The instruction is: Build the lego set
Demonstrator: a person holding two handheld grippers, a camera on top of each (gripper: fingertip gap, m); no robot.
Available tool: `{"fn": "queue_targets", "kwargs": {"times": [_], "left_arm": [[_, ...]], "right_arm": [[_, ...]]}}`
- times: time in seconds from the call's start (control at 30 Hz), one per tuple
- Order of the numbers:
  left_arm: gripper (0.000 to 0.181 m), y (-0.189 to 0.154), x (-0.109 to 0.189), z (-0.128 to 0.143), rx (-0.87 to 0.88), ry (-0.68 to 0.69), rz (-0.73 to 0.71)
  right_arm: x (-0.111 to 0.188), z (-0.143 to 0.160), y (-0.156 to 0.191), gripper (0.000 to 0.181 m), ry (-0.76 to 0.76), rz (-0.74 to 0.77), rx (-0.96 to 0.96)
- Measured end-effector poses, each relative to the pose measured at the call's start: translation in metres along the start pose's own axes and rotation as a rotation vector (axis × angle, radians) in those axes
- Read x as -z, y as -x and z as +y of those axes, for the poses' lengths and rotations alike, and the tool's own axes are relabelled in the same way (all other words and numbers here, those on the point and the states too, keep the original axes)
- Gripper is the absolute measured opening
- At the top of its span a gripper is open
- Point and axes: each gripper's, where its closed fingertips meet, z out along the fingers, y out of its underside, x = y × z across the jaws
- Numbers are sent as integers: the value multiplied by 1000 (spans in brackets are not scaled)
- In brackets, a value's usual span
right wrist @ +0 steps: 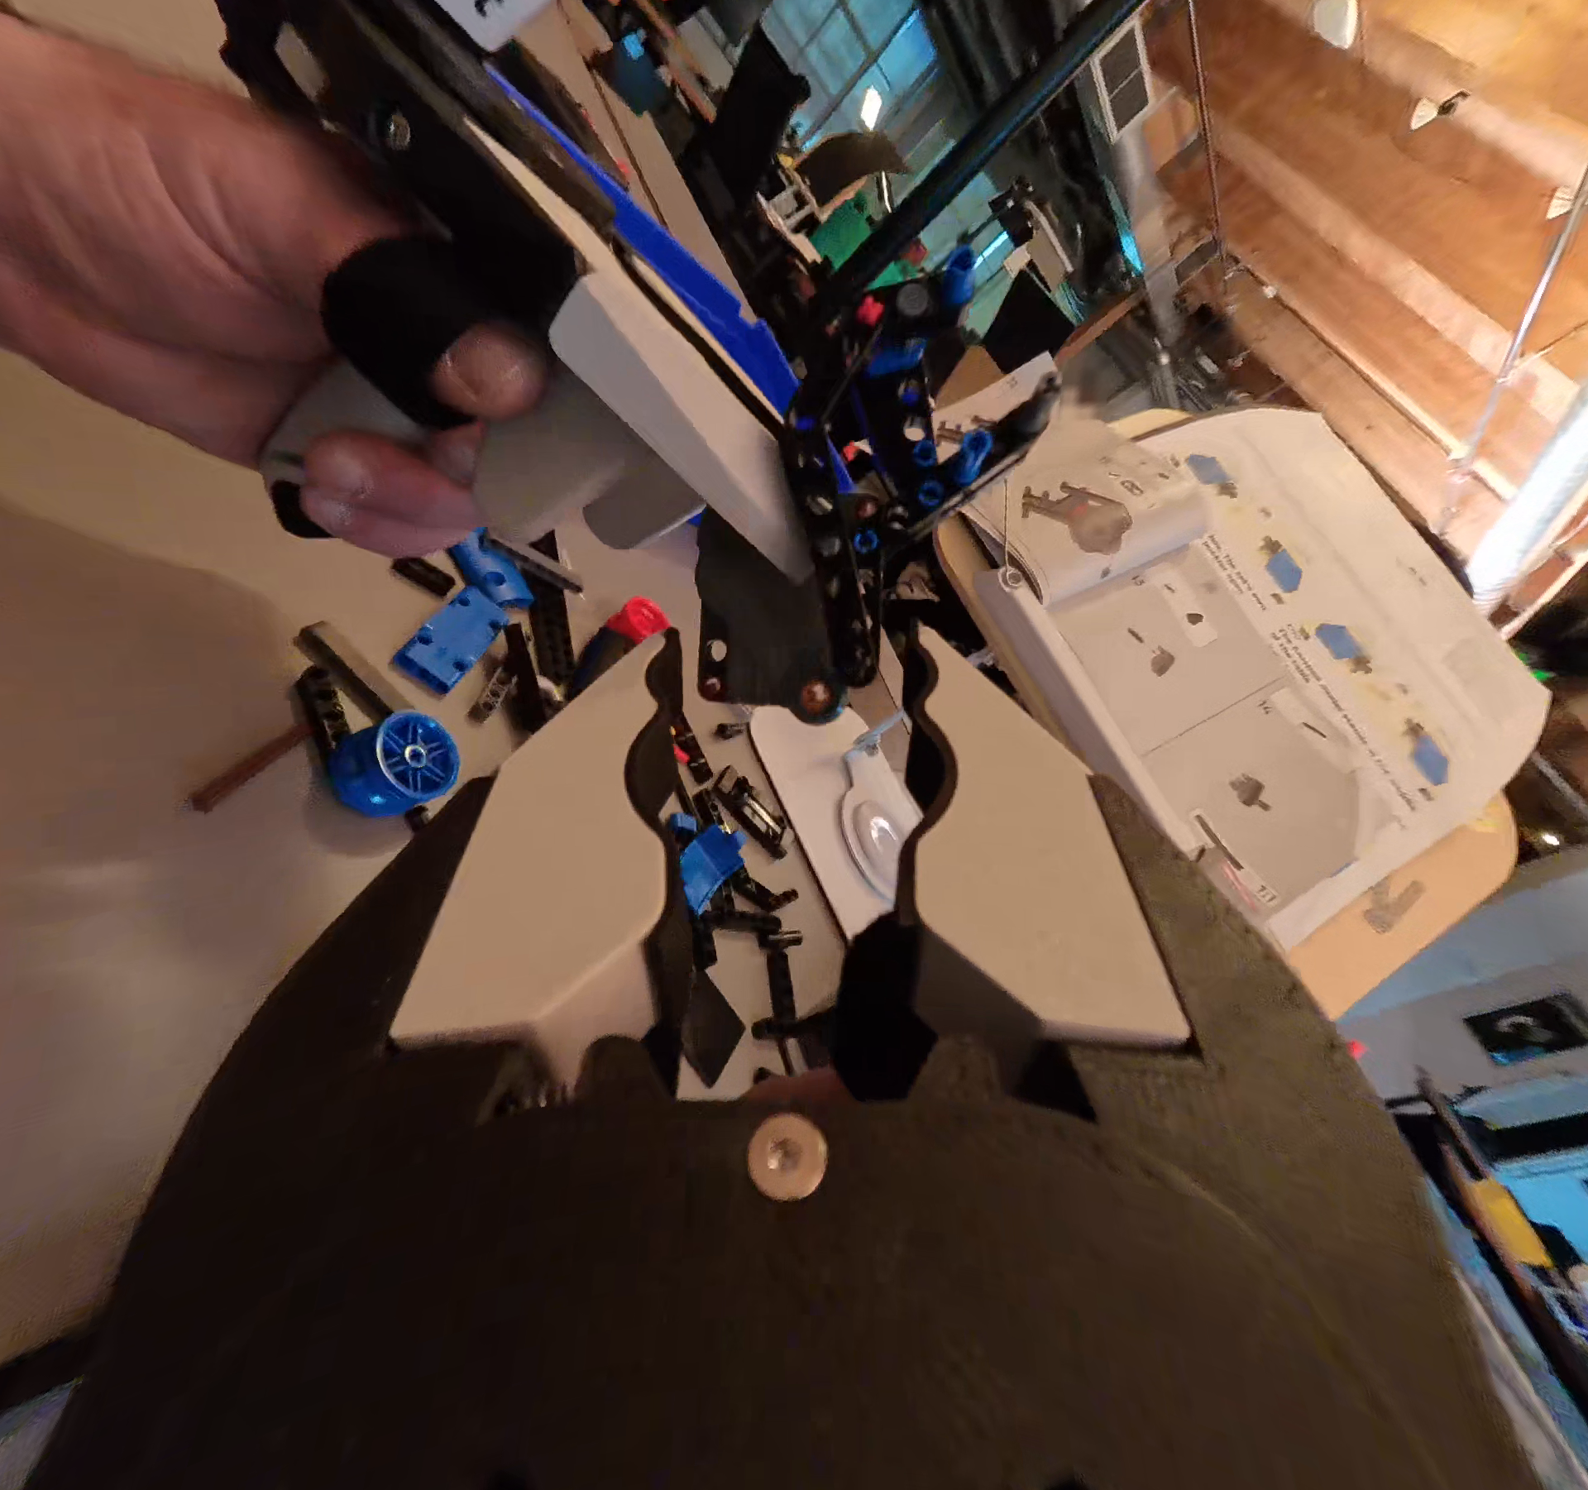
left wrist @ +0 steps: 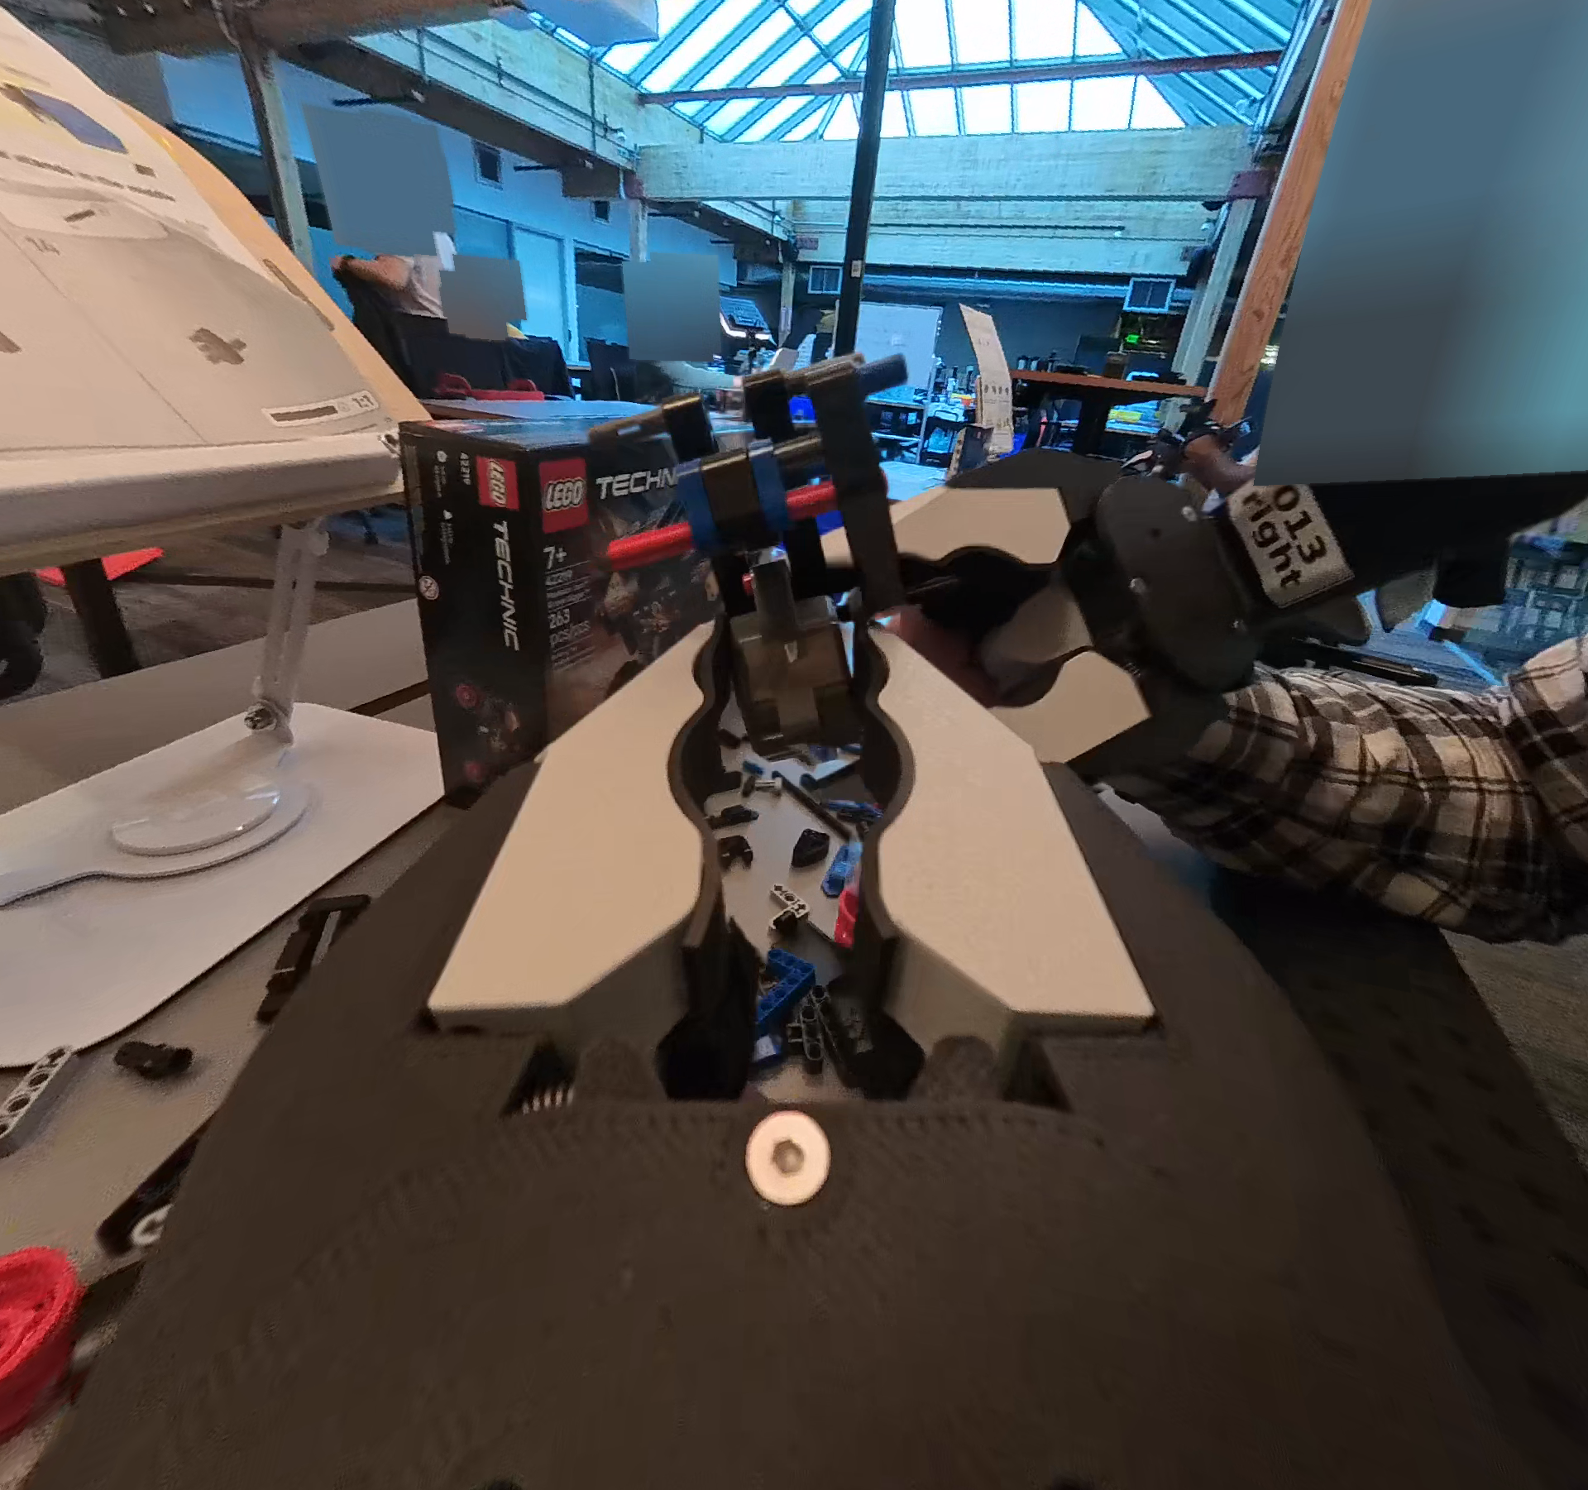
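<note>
While the instruction booklet (left wrist: 163, 305) stands at far left, the left claw (left wrist: 786, 658) is clamped on the lego assembly (left wrist: 773, 486), raised above the desk (right wrist: 129, 761); right claw (right wrist: 795, 675) apart beside it. Light, rigid, joints likely fragile: grip the beams

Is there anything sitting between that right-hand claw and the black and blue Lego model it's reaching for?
Nothing visible. The right gripper is open just below the Lego assembly, which the left gripper holds up.

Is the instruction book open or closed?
Open. The instruction book sits on a white stand, pages spread, showing building-step pictures.
</note>
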Motion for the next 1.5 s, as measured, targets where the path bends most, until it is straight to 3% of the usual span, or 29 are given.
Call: {"fn": "queue_targets", "kwargs": {"times": [0.4,0.47,0.53,0.67,0.73,0.8,0.9,0.97,1.23,1.5], "left_arm": [[26,-6,0,-3,66,-42,56],[37,-9,-4,5,93,2,76],[28,-14,-7,7,43,17,79],[26,-9,-5,8,16,31,45],[26,-2,-2,3,1,11,8],[26,2,3,-5,23,-35,-2],[25,2,6,-12,-19,-63,-19],[25,2,5,-12,-83,-58,-53],[25,8,11,-23,-383,-57,-238],[25,9,13,-27,-575,-25,-344]], "right_arm": [[0,5,-1,41,35,22,-19],[0,2,1,42,16,16,-3],[-1,-1,4,42,8,14,8],[-2,-1,4,42,-2,11,-14],[1,-1,3,56,-5,-10,-32],[10,-9,-3,51,-49,-19,-58],[21,-27,-5,12,-138,-63,-146],[20,-29,-7,2,-140,-64,-211],[18,-41,-4,20,-252,-235,-653],[12,-38,-5,5,-237,-192,-723]]}}
